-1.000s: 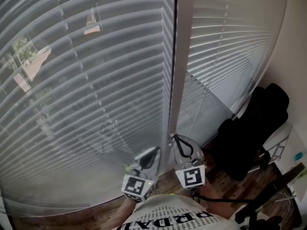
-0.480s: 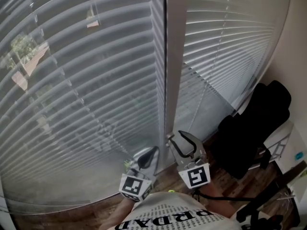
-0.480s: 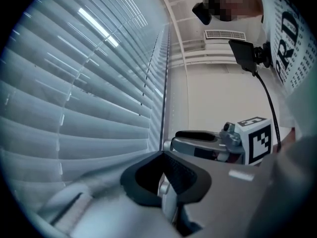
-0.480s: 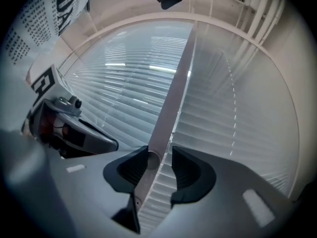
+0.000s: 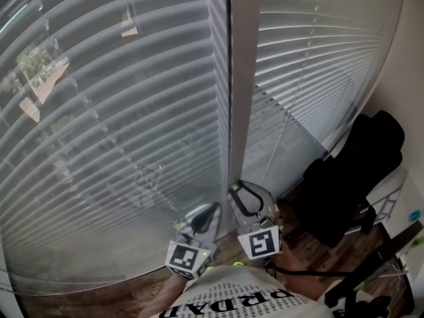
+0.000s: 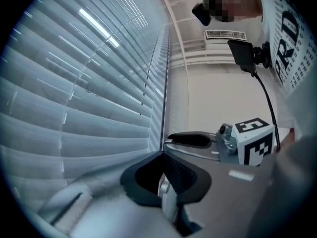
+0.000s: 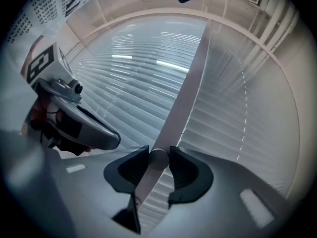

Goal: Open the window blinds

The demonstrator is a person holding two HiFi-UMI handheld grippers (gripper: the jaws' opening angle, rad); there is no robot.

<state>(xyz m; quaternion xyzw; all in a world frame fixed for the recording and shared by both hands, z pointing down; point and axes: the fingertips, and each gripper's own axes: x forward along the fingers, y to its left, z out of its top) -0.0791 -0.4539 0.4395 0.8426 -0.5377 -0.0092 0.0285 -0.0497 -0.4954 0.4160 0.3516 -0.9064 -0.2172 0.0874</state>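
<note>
The window blinds [image 5: 126,111] fill the upper left and upper right of the head view. Their pale horizontal slats are tilted enough at the left to show greenery [image 5: 32,65] outside, and a white upright post [image 5: 240,98] splits them. Low at centre, the left gripper [image 5: 212,211] has its fingers pressed together. The right gripper [image 5: 245,196] has its fingers spread, having just closed a little, with the post showing between them.

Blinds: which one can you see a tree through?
The wide blind left of the grey post. Green leaves and orange patches show between its slats; the right-hand blind shows only pale slats.
</note>
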